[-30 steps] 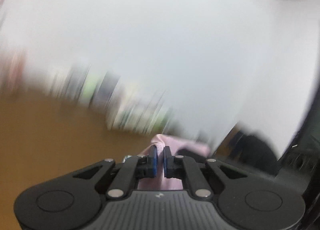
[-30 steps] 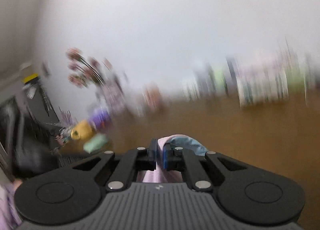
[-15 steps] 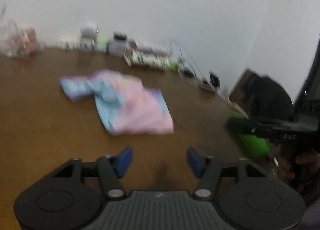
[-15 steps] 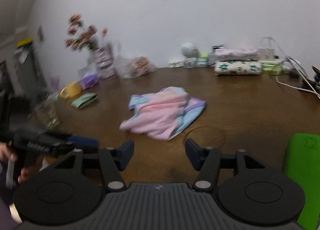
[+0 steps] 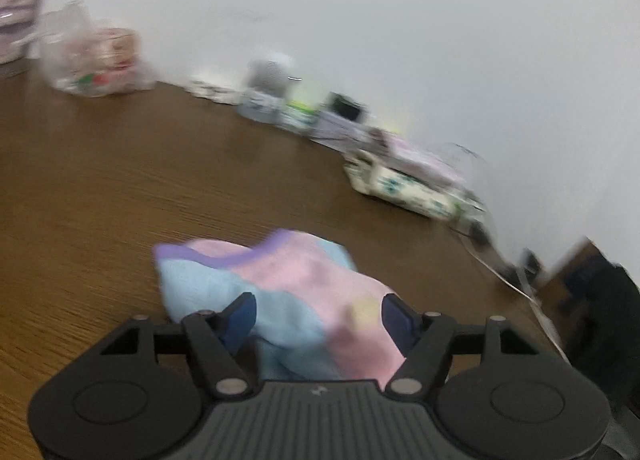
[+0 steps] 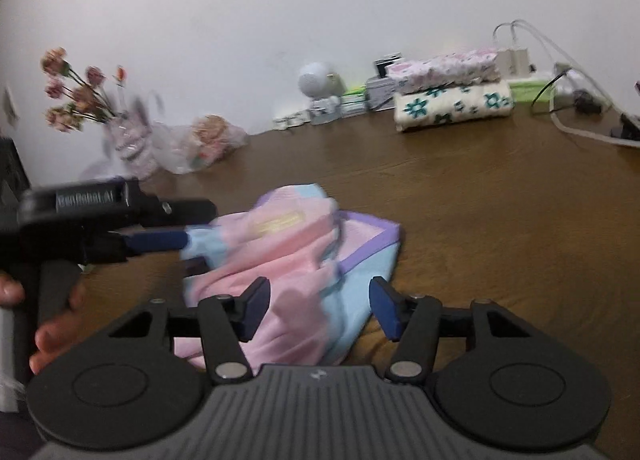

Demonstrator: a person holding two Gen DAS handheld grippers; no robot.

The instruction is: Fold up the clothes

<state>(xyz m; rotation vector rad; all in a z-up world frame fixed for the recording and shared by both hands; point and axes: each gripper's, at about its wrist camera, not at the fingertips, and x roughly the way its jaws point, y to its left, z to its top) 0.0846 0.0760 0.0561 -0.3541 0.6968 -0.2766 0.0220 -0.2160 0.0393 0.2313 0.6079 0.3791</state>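
Note:
A small pink, light-blue and purple garment (image 5: 288, 276) lies crumpled on the brown table (image 5: 100, 195). My left gripper (image 5: 318, 316) is low over its near edge. Its jaws are closing, cloth bunches between them, and the pads do not visibly pinch it. In the right wrist view the same garment (image 6: 304, 244) lies between the blue fingers of my right gripper (image 6: 319, 304), whose jaws are also closing and still stand wide. The left gripper (image 6: 188, 252) comes in from the left there, its blue fingers (image 6: 160, 240) at the garment's left corner.
Along the wall stand a stack of folded floral cloths (image 6: 452, 99), a white round device (image 6: 318, 79), small boxes, a plastic bag (image 6: 200, 143) and a vase of flowers (image 6: 80, 99). Cables (image 6: 580, 123) run at the far right. A hand (image 6: 52, 336) holds the left gripper.
A second ago both grippers were shut on the garment, held up. They let it go onto the table, drew back open, and have now come down with their jaws around it.

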